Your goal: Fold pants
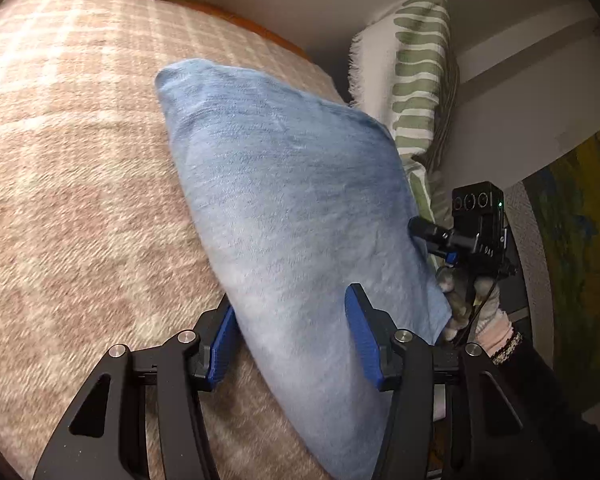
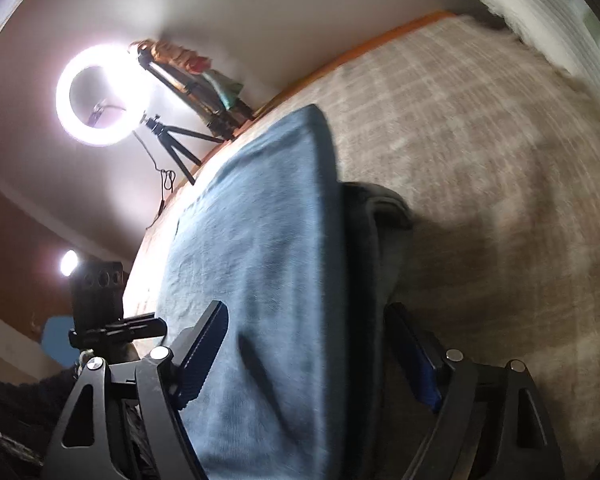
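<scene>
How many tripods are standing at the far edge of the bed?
2, in the right wrist view: a small black tripod under the ring light, and a taller tripod just right of it. Others may be out of view.

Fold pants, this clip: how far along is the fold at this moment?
Done: the light blue soft pants already look doubled into a long panel on the beige plaid blanket.
In hand: the cloth runs between the blue pads of both the left gripper and the right gripper; jaws stand apart, so whether they grip is unclear.
Left: the panel is still long; at least one crosswise fold likely remains.
</scene>
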`<state>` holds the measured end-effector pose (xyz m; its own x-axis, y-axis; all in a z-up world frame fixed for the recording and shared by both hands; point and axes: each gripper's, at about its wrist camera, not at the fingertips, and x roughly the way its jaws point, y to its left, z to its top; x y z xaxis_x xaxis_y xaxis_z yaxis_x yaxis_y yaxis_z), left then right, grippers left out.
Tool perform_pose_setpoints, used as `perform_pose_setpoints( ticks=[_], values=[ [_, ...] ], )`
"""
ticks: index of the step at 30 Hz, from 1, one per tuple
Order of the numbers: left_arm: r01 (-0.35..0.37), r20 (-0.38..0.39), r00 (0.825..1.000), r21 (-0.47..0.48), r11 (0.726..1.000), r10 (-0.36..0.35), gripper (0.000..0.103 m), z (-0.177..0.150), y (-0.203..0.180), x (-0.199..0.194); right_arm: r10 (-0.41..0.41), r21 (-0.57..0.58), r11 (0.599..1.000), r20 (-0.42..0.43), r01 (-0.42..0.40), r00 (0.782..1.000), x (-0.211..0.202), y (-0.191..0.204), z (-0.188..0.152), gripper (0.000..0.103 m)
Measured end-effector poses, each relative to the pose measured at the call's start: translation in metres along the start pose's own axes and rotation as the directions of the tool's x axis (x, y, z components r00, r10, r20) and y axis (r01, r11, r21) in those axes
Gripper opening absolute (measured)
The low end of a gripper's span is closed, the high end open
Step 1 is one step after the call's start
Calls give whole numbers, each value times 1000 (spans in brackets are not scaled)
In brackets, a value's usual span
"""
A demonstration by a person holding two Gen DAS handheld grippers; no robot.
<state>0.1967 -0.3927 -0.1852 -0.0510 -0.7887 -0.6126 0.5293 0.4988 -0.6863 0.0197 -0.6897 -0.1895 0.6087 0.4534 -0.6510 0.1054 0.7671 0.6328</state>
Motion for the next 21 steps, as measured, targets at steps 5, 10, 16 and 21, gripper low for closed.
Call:
perform_pose_setpoints(
  ticks=[5, 10, 16, 21],
  values=[
    [12, 19, 1000, -5, 1000, -12, 48, 3, 1, 4, -18, -25, 1000, -17, 18, 1000, 9, 13, -1, 50],
    [-1, 46, 999, 26, 1000, -1, 26, 5, -6, 5, -100, -66, 993, -5, 100, 995, 5, 33, -1, 37],
    [-14, 57, 998, 91, 996, 9, 19, 9, -15, 2, -218, -122, 968, 8, 217, 976, 0, 60, 0, 28],
    [-21, 73, 997, 127, 992, 12, 16, 12, -23, -5, -294, -162, 941, 42, 297, 955, -6, 86, -1, 25]
  ],
)
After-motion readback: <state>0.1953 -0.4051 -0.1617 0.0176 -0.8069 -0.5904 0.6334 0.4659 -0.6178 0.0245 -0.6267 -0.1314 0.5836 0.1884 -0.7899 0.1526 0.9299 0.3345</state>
